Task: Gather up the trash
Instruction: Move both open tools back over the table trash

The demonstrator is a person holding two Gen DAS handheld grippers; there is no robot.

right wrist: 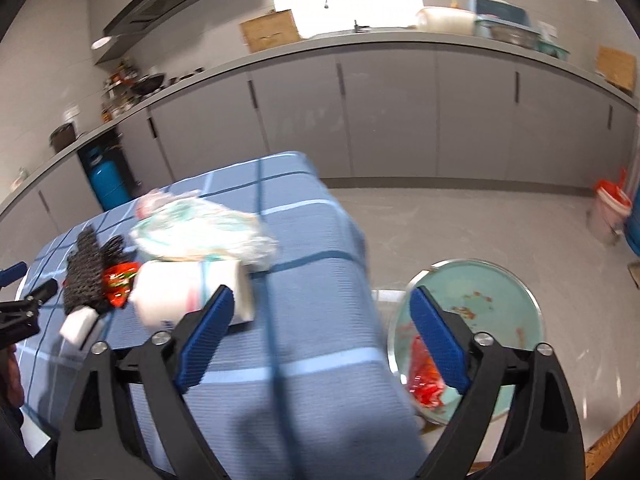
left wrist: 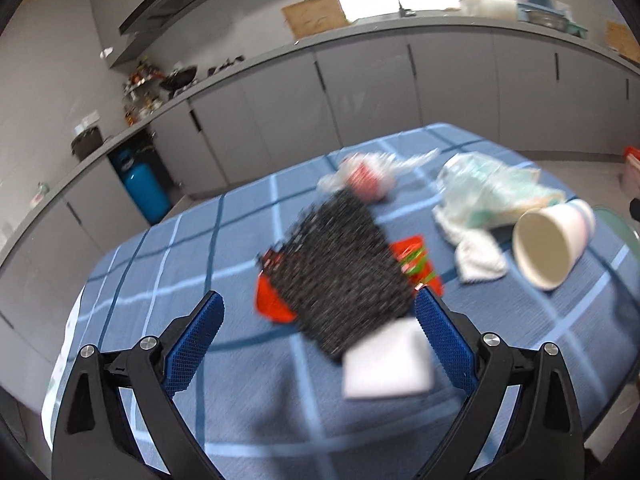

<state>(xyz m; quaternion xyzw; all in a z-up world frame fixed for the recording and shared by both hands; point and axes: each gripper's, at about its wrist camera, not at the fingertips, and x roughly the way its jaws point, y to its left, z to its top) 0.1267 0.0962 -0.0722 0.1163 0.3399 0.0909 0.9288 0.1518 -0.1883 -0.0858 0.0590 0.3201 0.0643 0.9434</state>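
Observation:
Trash lies on a table with a blue checked cloth (left wrist: 248, 360). In the left wrist view, a black speckled wrapper (left wrist: 340, 272) with a white end lies over a red snack packet (left wrist: 416, 260). Behind are a red-and-white crumpled wrapper (left wrist: 366, 178), a crumpled plastic bag (left wrist: 492, 190), a white tissue (left wrist: 476, 256) and a white paper cup (left wrist: 552, 240) on its side. My left gripper (left wrist: 318, 332) is open just before the black wrapper. My right gripper (right wrist: 322, 324) is open and empty over the table's right edge, near the cup (right wrist: 192, 296) and above a green bin (right wrist: 492, 300) holding a red wrapper (right wrist: 424, 380).
Grey kitchen cabinets (left wrist: 360, 92) and a counter run behind the table. A blue gas cylinder (left wrist: 144, 188) stands at the left. A red-and-white bucket (right wrist: 610, 208) stands on the floor at the right. The left gripper shows at the left edge of the right wrist view (right wrist: 16, 300).

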